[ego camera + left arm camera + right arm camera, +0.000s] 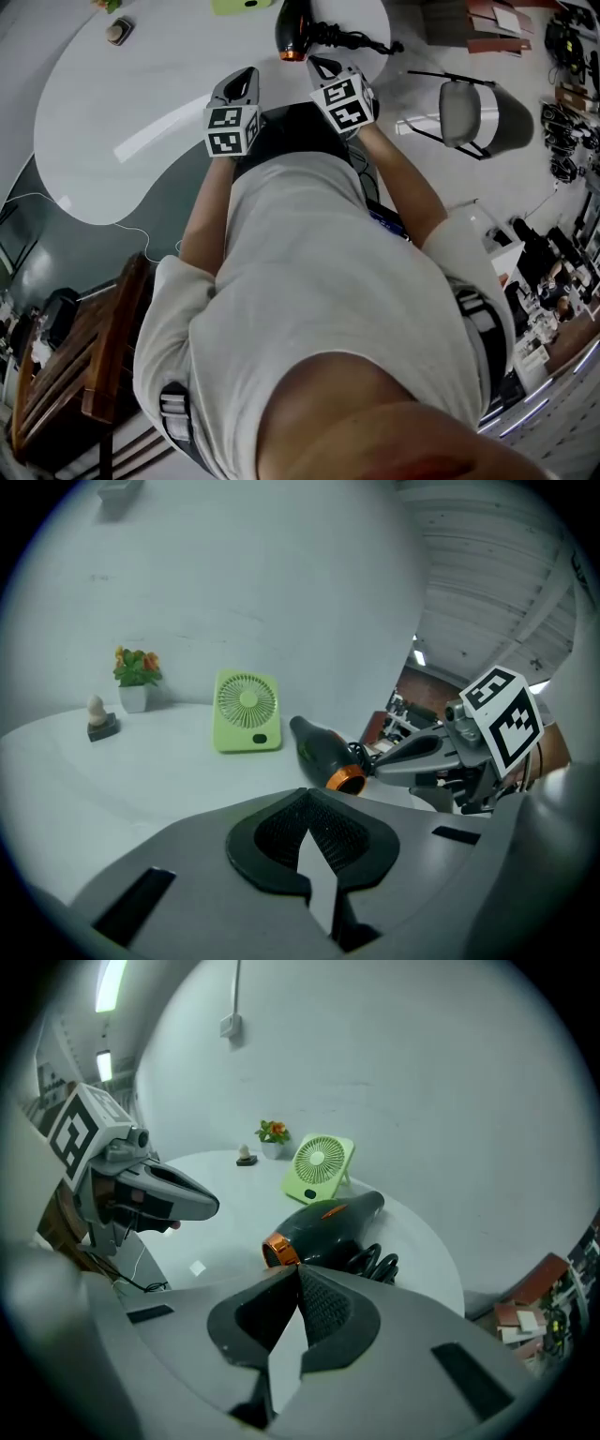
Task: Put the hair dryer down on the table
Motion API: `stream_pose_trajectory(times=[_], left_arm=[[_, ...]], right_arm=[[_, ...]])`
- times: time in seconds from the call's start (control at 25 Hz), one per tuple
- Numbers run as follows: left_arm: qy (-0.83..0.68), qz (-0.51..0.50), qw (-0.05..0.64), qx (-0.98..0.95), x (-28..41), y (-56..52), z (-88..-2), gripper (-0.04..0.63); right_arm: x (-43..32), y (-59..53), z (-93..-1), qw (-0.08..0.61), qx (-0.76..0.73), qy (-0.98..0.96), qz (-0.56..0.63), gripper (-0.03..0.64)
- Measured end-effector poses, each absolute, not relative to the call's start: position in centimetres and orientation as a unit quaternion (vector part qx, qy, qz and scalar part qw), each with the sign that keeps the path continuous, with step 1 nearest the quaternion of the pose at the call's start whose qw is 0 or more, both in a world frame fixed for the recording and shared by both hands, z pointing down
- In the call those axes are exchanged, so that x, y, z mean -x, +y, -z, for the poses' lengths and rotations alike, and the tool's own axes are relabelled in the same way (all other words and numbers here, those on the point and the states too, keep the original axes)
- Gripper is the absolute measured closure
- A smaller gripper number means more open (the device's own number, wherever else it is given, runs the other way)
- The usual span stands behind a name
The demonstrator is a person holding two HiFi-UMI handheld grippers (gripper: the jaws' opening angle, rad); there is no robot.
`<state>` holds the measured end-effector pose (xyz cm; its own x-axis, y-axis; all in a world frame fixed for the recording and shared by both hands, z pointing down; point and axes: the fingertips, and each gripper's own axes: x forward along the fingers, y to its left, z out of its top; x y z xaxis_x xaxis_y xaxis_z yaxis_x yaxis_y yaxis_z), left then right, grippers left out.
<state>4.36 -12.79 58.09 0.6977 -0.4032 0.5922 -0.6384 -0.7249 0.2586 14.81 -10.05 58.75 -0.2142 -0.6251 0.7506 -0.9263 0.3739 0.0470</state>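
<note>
The hair dryer is seen lying on its side on the white table, just beyond the right gripper, whose jaws are closed on nothing. The left gripper is likewise closed and empty. The dryer is judged rigid, smooth-shelled and moderately heavy, and best taken around its barrel, clear of the coiled cord.

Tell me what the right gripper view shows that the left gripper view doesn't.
Only the right gripper view: the left gripper with its marker cube, at the picture's left.
Only the left gripper view: the right gripper with its marker cube, its tip near the orange nozzle.
Both: the hair dryer lying on the table, the green fan, the potted plant and a small figurine. Each view shows its own gripper shut with nothing in it.
</note>
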Motion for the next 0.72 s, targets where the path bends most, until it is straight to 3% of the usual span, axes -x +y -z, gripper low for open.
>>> stream_pose_trajectory(times=[0.4, 0.72], left_arm=[[-0.185, -0.281, 0.2, -0.92, -4.0, -11.3, -58.2, 0.577], [-0.186, -0.255, 0.197, -0.928, -5.0, -10.4, -55.5, 0.577]], right_arm=[[-12.8, -8.1, -59.3, 0.285, -0.625, -0.683, -0.248, 0.618], [-13.6, -6.7, -55.6, 0.235, -0.675, -0.66, -0.233, 0.618]])
